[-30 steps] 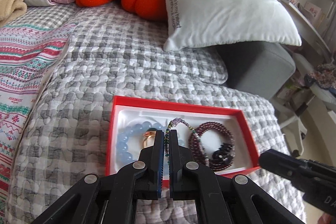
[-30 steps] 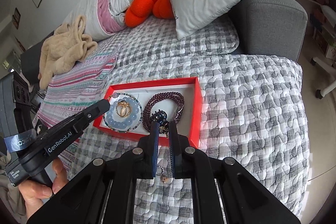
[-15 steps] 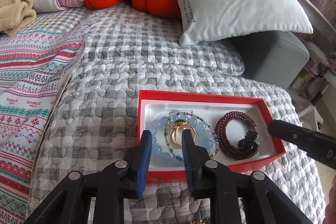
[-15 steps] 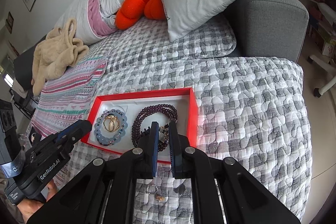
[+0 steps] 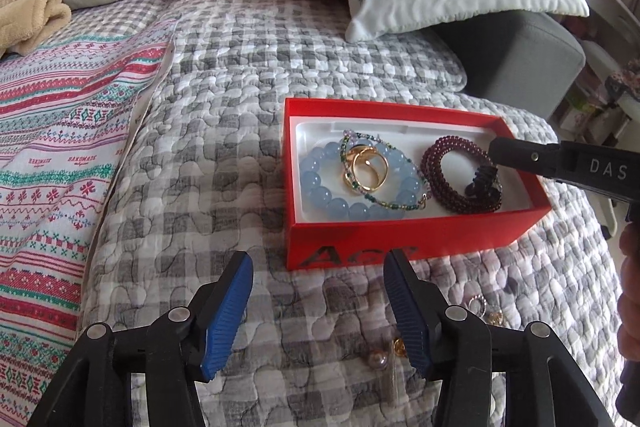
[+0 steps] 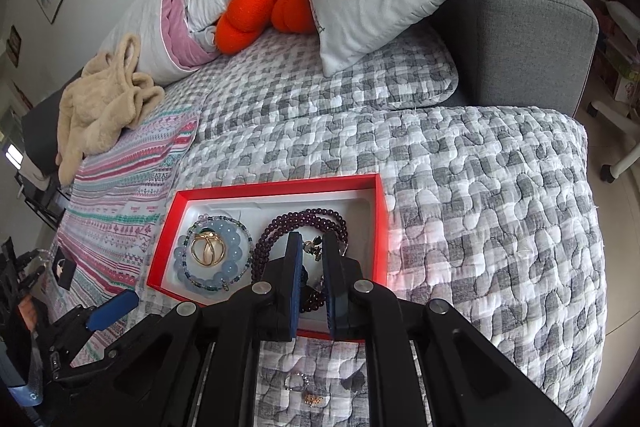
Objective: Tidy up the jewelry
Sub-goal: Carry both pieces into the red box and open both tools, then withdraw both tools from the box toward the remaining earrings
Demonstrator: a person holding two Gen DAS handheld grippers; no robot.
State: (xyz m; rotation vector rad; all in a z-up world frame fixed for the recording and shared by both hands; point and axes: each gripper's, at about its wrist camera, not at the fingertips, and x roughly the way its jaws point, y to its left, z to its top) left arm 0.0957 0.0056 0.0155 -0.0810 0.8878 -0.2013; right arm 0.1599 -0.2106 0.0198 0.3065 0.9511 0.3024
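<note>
We see a soft bed with a grey and white checked quilt (image 5: 224, 131). On the far left lies a striped blanket with red and green patterns (image 5: 60, 131).

In the middle sits a red cardboard box with a white inside (image 5: 400, 241). It holds jewelry. On its left side lies one bracelet of big pale blue round beads (image 5: 320, 183). One thin string of tiny green and purple beads (image 5: 384, 203) lies on top of it. Inside the blue ring rest shiny gold rings (image 5: 366, 169); we count about two, but they overlap, so we cannot be sure. On the right side of the box lies one coiled bracelet of small dark purple beads (image 5: 444, 187).

Our left gripper (image 5: 318, 267) hovers over the quilt just in front of the box. Its blue pads are spreading apart and nothing is between them. Between and beside its fingers, small loose pieces lie on the quilt: one round pearl earring (image 5: 378, 359) and a few little gold and sparkly bits (image 5: 478, 307) that are too small to count well.

Our right gripper (image 6: 308, 245) points down into the right side of the box, above the purple bracelet. Its pads are close together with a small dangly piece of jewelry (image 6: 314, 247) in the narrow gap. We cannot tell if the pads press on it.
</note>
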